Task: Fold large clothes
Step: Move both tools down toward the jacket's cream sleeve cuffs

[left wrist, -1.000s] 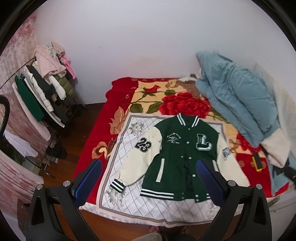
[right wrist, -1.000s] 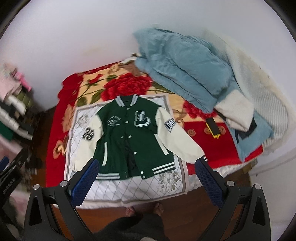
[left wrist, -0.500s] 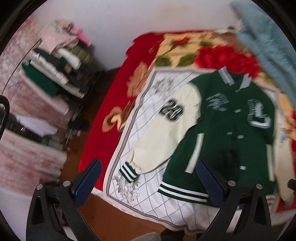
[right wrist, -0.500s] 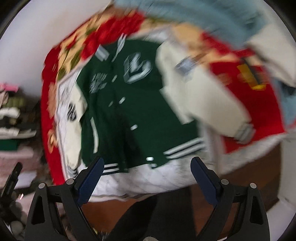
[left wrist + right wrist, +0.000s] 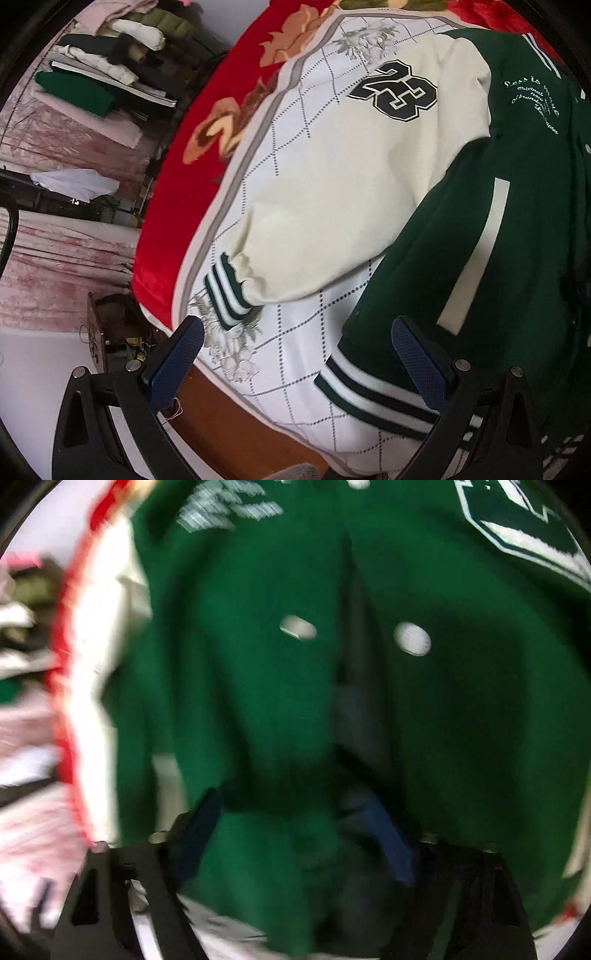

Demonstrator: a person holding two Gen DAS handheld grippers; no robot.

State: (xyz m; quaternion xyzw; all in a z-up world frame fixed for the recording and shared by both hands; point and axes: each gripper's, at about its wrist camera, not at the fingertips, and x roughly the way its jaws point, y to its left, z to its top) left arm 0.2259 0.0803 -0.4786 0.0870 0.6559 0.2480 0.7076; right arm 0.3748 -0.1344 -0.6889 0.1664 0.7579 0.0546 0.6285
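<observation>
Two grippers are low over the bed now, both angled down at the varsity jacket [image 5: 480, 229]. The jacket lies spread flat, front up, on a white quilted sheet [image 5: 295, 354] with a grey border, and that sheet sits on a red floral blanket [image 5: 218, 110] covering the bed.

Left gripper [image 5: 295, 354]: jaws wide apart, nothing between the blue pads but open sheet. Its right pad hangs just over the jacket's striped green-and-white hem [image 5: 373, 398], its left pad is out past the bed's edge, above the wooden floor [image 5: 236, 417]. Ahead of the jaws, the cream sleeve [image 5: 332, 206] runs diagonally, its striped cuff [image 5: 229, 291] lying just beyond the left pad, the black "23" patch [image 5: 395, 90] farther up near the shoulder.

Right gripper [image 5: 291, 819]: heavily blurred view, but the jaws are closing and green jacket fabric [image 5: 258, 686] sits bunched between the blue pads, right by the dark front opening. I cannot tell whether the pads are pressing on it yet. Two white snap buttons [image 5: 412, 638] show ahead of the jaws, either side of the opening.

Off to the far left of the left jaws, a clothes rack [image 5: 110, 81] holds folded and piled garments: green, white, pink and olive.
</observation>
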